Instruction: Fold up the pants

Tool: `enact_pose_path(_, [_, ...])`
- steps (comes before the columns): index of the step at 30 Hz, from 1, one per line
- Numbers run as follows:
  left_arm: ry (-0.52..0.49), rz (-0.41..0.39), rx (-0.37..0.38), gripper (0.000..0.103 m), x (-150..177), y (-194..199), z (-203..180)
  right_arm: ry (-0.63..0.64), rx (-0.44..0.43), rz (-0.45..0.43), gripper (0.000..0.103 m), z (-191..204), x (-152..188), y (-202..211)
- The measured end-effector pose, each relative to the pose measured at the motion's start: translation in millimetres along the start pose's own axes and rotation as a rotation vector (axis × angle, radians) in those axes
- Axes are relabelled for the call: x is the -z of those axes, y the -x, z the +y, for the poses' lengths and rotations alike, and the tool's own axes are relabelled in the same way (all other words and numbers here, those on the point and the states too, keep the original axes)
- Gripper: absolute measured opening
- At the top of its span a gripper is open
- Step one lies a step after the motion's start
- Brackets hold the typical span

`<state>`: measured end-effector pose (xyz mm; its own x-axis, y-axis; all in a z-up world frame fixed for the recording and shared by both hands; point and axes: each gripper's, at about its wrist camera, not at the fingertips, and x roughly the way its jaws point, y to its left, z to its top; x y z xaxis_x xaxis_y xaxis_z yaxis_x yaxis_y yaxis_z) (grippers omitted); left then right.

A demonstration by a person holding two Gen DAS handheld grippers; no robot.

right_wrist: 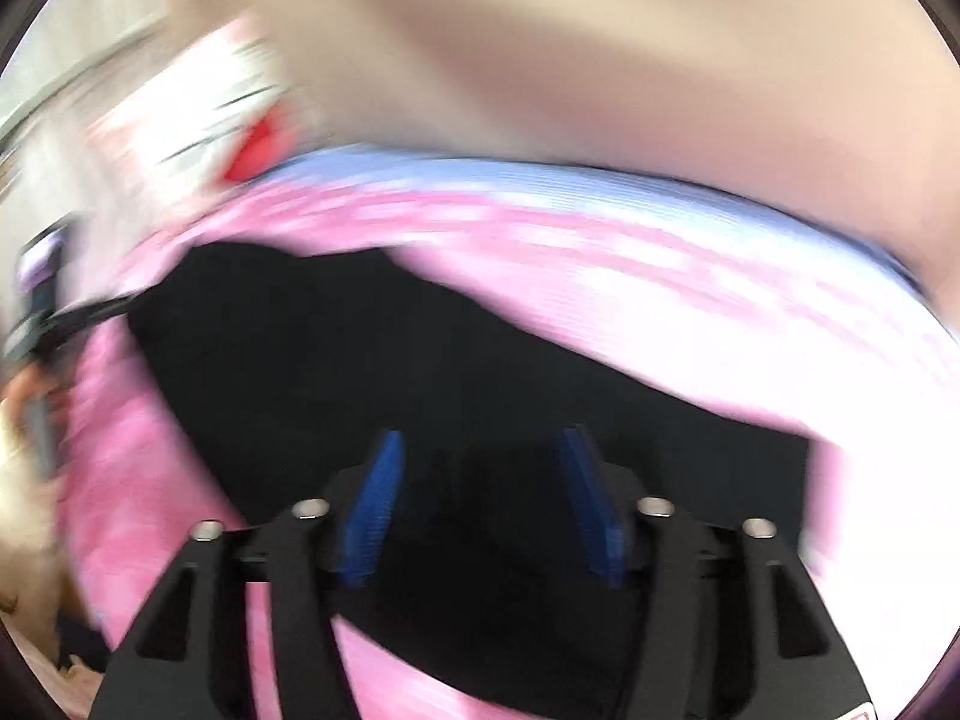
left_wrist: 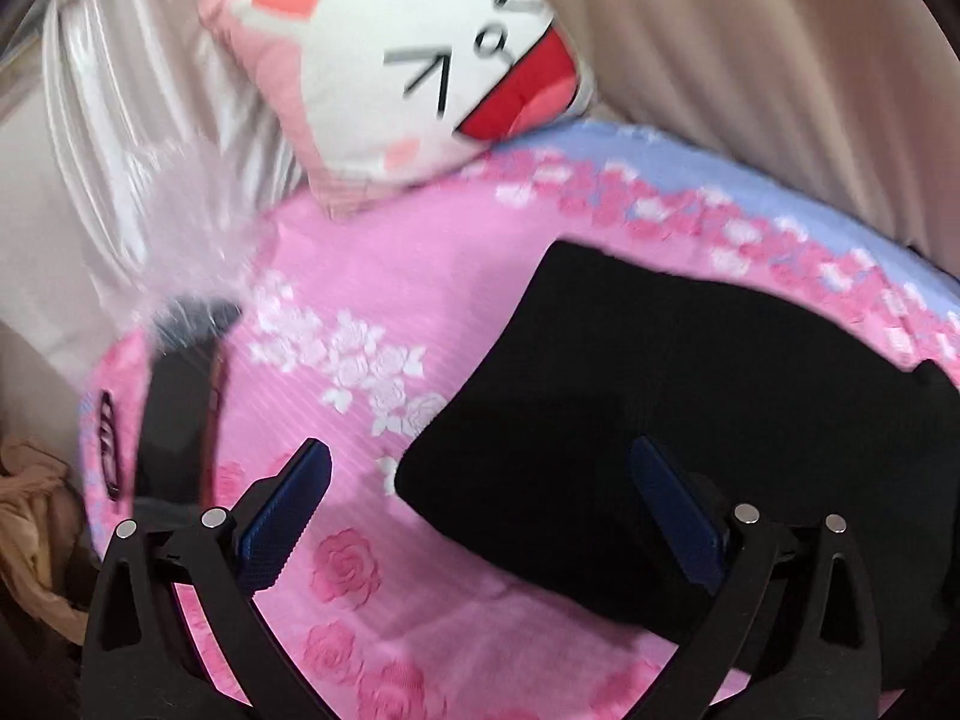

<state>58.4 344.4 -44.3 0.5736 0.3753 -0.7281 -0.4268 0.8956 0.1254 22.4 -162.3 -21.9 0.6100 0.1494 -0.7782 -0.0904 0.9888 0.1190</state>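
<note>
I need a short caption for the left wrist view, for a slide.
Open left gripper above the black pants lying on a pink floral bedsheet, with a cartoon cat pillow behind.

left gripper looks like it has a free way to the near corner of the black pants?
Probably yes. The left gripper is open, and the black pants lie flat on the pink floral bedspread just ahead of its right finger. Nothing sits between them; the cat pillow is far behind.

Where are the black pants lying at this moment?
In the left wrist view the black pants lie on the pink flowered bedsheet, right of centre, below the cat-face cushion. The open left tongs hover at their near edge.
</note>
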Motion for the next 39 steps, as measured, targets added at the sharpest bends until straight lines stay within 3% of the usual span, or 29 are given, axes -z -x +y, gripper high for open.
enact_pose_path(2, [-0.003, -0.029, 0.038, 0.098, 1, 21, -10, -0.177, 0.018, 0.048, 0.063, -60, 18, 0])
enact_pose_path(4, [-0.008, -0.045, 0.104, 0.098, 4, 38, -29, -0.319, -0.092, 0.087, 0.064, -99, 37, -9])
enact_pose_path(6, [-0.025, -0.042, 0.157, 0.098, 7, 49, -54, -0.376, -0.198, 0.093, 0.064, -108, 45, -21])
enact_pose_path(7, [-0.042, -0.037, 0.184, 0.098, 9, 53, -68, -0.365, -0.219, 0.072, 0.075, -106, 44, -23])
enact_pose_path(9, [-0.071, -0.021, 0.208, 0.098, 14, 56, -91, -0.330, -0.247, 0.052, 0.080, -90, 37, -32])
enact_pose_path(10, [-0.086, -0.011, 0.219, 0.098, 18, 59, -103, -0.292, -0.232, 0.045, 0.076, -81, 34, -34])
enact_pose_path(11, [-0.094, -0.002, 0.230, 0.098, 21, 61, -113, -0.253, -0.234, 0.054, 0.064, -70, 30, -38])
enact_pose_path(12, [-0.102, 0.006, 0.241, 0.098, 24, 64, -121, -0.218, -0.230, 0.064, 0.039, -61, 28, -41])
enact_pose_path(13, [-0.112, 0.016, 0.251, 0.098, 27, 65, -130, -0.199, -0.225, 0.057, 0.027, -57, 26, -38])
enact_pose_path(15, [-0.125, 0.030, 0.254, 0.098, 31, 68, -141, -0.160, -0.207, 0.033, 0.021, -49, 22, -28])
enact_pose_path(19, [-0.153, 0.023, 0.221, 0.098, 33, 78, -154, -0.161, -0.169, -0.023, 0.016, -91, 18, 4])
enact_pose_path(20, [-0.154, 0.020, 0.218, 0.098, 33, 80, -154, -0.166, -0.171, -0.020, 0.016, -101, 17, 9])
enact_pose_path(23, [-0.155, 0.023, 0.206, 0.098, 37, 80, -149, -0.144, -0.049, -0.014, 0.016, -119, 21, 13])
enact_pose_path(26, [-0.146, 0.063, 0.182, 0.098, 46, 64, -143, -0.164, -0.006, 0.076, 0.019, -132, 41, -25])
enact_pose_path(29, [-0.130, 0.094, 0.110, 0.098, 45, 47, -127, -0.144, 0.018, 0.046, 0.026, -124, 38, -11])
enact_pose_path(30, [-0.104, 0.090, 0.090, 0.098, 42, 46, -110, -0.138, 0.072, 0.028, 0.034, -120, 36, 2])
enact_pose_path(32, [-0.065, 0.078, 0.069, 0.098, 37, 49, -84, -0.094, 0.161, -0.047, 0.041, -107, 34, 25])
enact_pose_path(34, [0.008, 0.099, 0.036, 0.098, 37, 47, -45, -0.062, 0.164, -0.120, 0.052, -89, 32, 45])
enact_pose_path(35, [0.050, 0.116, 0.052, 0.098, 40, 44, -32, -0.060, 0.142, -0.141, 0.053, -80, 31, 51])
enact_pose_path(39, [0.300, 0.257, 0.232, 0.097, 61, 10, 13, -0.019, 0.033, -0.152, 0.054, -44, 21, 45])
